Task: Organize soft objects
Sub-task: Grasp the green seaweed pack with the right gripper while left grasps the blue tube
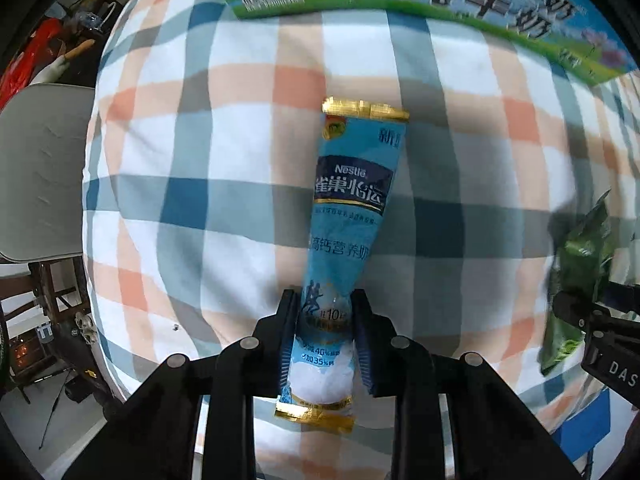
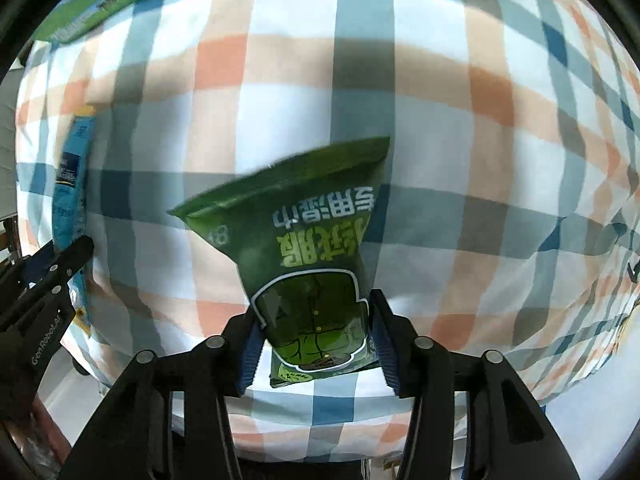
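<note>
Over a plaid cloth [image 1: 208, 128]: left gripper [image 1: 326, 334] clamped low on a blue sachet [image 1: 348, 216], right gripper [image 2: 316, 334] clamped on a green pouch [image 2: 304, 236], probably for sorting.

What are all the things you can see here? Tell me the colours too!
milk powder stick pack: 1, light blue with gold ends, held in the left claw above the cloth
wipes pouch: 1, dark green, held in the right claw
checked cloth: 1, white, blue and orange, under everything
milk carton box: 1, green and blue, at the far edge
left claw: 1, black, shut
right claw: 1, black, shut
</note>
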Available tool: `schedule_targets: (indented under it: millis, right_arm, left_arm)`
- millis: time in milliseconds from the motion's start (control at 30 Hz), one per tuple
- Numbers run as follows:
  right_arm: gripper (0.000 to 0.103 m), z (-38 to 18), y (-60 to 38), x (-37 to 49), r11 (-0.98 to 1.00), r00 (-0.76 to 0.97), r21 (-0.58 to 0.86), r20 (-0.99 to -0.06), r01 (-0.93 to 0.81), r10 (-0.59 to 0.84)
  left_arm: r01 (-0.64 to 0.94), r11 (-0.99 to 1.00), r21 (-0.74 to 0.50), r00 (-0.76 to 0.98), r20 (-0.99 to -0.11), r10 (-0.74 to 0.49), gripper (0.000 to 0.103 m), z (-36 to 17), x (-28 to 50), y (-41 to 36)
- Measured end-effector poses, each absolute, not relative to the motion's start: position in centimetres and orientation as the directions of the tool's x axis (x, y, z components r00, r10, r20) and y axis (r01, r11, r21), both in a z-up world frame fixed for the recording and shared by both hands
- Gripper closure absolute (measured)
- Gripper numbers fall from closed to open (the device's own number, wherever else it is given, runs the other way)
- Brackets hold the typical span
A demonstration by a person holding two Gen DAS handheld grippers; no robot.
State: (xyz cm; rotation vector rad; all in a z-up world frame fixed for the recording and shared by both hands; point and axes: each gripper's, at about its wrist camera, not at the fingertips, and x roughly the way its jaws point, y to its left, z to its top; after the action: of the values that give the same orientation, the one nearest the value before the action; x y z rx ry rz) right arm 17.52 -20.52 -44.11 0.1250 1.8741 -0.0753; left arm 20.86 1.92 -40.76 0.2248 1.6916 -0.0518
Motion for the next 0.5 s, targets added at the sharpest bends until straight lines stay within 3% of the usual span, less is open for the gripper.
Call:
schedule_targets:
  millis: [500]
  right_arm:
    - [0.047,-46.4,-16.8,18.4,0.993,-0.315,-0.025,-0.949,0.119,0.014]
  left_arm:
    - [0.201,0.974,0.104,-0.120,-0.984,0.130,0.077,-41.7,21.5,2.0]
